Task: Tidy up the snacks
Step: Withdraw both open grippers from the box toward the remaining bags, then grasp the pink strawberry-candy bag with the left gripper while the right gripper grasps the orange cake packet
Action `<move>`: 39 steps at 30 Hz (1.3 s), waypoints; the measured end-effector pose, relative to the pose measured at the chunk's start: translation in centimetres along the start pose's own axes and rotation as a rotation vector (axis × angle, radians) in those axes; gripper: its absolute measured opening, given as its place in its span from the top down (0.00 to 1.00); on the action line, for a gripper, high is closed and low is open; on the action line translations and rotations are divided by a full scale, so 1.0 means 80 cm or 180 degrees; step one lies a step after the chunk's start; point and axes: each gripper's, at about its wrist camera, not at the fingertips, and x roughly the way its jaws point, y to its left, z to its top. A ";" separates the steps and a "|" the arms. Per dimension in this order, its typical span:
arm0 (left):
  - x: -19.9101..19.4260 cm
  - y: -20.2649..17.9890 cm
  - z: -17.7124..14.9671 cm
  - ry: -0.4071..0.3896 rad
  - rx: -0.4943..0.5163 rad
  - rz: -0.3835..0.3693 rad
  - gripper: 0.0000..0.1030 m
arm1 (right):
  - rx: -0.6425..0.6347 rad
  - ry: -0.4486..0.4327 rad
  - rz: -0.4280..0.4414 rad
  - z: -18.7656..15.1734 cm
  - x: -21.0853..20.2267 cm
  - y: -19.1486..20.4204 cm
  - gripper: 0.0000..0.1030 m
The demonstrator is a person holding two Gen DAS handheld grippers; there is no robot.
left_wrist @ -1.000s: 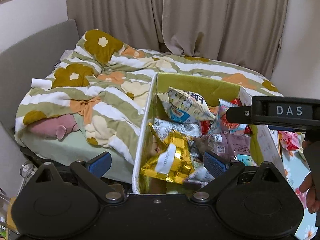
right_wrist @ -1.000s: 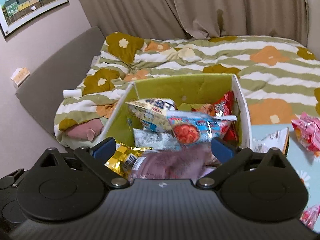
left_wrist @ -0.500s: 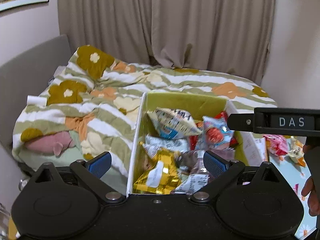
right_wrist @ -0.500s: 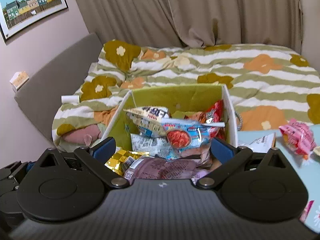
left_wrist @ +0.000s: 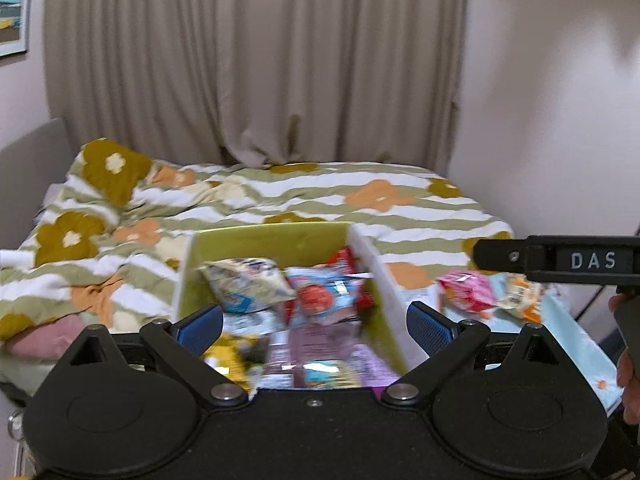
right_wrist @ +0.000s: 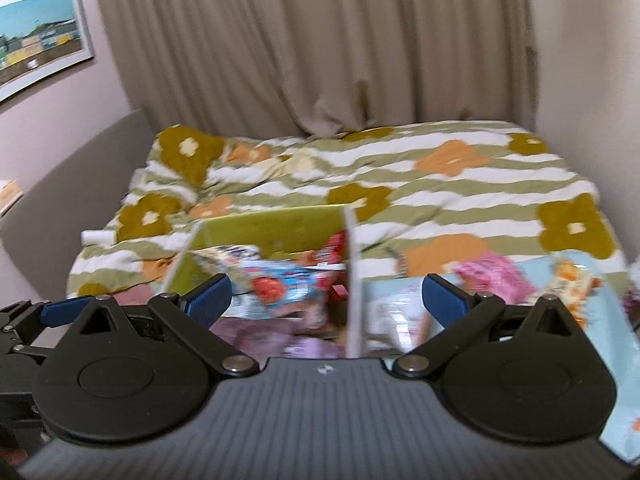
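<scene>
Swinging right since a second ago: both grippers, left (left_wrist: 314,320) and right (right_wrist: 326,300), jaws wide, empty. Box (left_wrist: 268,240) full; pink packet (left_wrist: 466,294) on table (left_wrist: 580,344) likely next

A flowered striped duvet (left_wrist: 280,196) lies below beige curtains (right_wrist: 320,40).

I see a lime-green box (left_wrist: 276,240), a pink snack packet (left_wrist: 466,294) on pale blue cloth (left_wrist: 580,344), and a green-and-white striped duvet (right_wrist: 440,184) with ochre and orange flowers.
</scene>
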 end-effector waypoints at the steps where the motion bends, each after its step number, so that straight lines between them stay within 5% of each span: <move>1: 0.001 -0.007 0.001 0.0004 0.0020 -0.0037 0.03 | 0.0027 -0.0022 -0.0055 0.000 -0.006 -0.012 0.00; 11: 0.026 -0.120 0.001 0.0117 0.0184 -0.0279 0.03 | 0.0103 -0.0143 -0.0451 0.002 -0.034 -0.152 0.00; 17: 0.070 -0.200 -0.014 0.0465 0.0142 -0.0309 0.03 | 0.0105 0.0004 -0.0439 0.010 -0.018 -0.241 0.00; 27: 0.146 -0.289 -0.060 0.0991 -0.0099 0.0051 0.03 | 0.0095 0.0383 -0.0271 0.020 0.063 -0.361 0.00; 39: 0.218 -0.332 -0.122 0.1509 -0.0145 0.0324 0.03 | 0.0301 0.0846 -0.0203 0.011 0.199 -0.419 0.00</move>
